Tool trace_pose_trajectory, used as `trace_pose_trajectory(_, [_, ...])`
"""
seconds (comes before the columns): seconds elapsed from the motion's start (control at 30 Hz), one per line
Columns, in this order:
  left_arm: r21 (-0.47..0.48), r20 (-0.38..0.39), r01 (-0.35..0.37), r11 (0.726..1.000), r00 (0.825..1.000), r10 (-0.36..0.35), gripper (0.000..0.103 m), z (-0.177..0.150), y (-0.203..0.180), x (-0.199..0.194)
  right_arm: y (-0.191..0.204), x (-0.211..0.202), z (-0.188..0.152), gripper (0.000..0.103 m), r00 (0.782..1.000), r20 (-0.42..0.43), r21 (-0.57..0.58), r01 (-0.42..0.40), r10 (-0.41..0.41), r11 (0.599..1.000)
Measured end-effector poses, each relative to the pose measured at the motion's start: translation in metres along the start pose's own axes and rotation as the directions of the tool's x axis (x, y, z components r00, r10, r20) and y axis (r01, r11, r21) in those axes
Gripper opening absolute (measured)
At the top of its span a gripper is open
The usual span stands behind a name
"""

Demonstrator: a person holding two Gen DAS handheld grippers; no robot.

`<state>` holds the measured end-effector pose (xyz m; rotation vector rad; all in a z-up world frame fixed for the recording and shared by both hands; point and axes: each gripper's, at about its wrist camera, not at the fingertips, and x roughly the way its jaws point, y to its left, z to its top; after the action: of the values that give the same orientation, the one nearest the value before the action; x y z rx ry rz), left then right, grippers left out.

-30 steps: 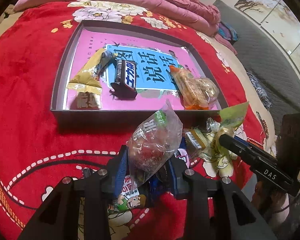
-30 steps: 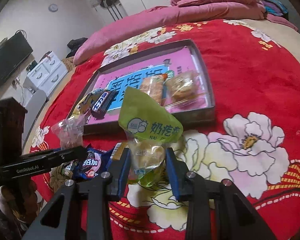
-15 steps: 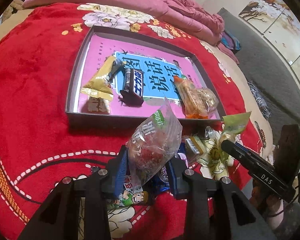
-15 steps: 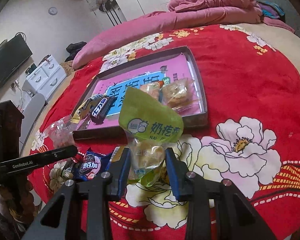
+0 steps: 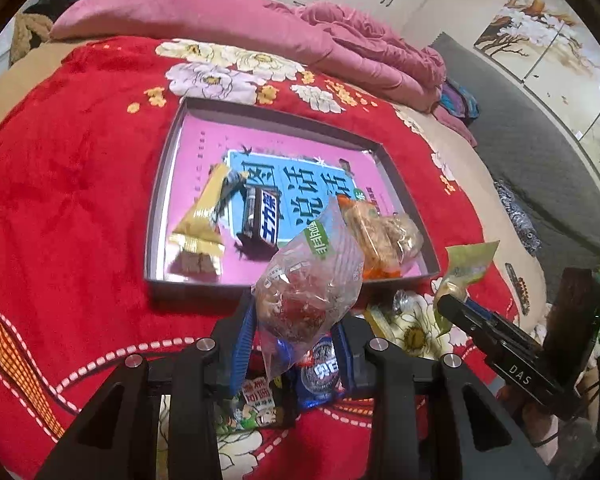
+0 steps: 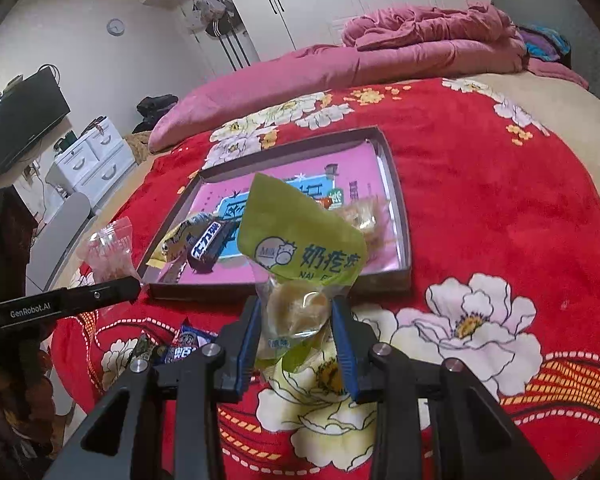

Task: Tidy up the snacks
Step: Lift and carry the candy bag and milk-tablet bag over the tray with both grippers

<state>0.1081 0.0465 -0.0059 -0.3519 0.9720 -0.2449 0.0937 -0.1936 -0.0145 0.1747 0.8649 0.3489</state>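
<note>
My left gripper (image 5: 296, 320) is shut on a clear bag of reddish snacks (image 5: 308, 280) and holds it above the red blanket, just in front of the tray. My right gripper (image 6: 298, 320) is shut on a green-topped milk snack packet (image 6: 300, 248), also lifted before the tray. The shallow grey tray (image 5: 160, 184) with a pink liner lies on the bed; it shows in the right wrist view too (image 6: 400, 208). In it lie a gold wrapper (image 5: 204, 220), a dark chocolate bar (image 5: 262, 220) and orange and clear packets (image 5: 380, 236).
Loose snack packets lie on the blanket under the left gripper: a blue one (image 5: 320, 372) and a cartoon one (image 5: 260, 404). A pink quilt (image 5: 220, 24) is piled behind the tray. The bed edge drops off at right (image 5: 500, 184). White drawers (image 6: 88, 160) stand beside the bed.
Both grippers have risen and pulled back a little with their packets still held. The tray now looks farther away and lower in both views.
</note>
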Motion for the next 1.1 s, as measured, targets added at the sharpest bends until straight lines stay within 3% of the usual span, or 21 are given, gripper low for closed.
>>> trace_pose_trajectory(1.1, [-0.004,0.034,-0.080,0.997,0.996,0.080,0.036,0.045,-0.033,0.019,-0.005,0.036,0.046,0.036,0.999,0.045,0.023,-0.017,0.016,1.000])
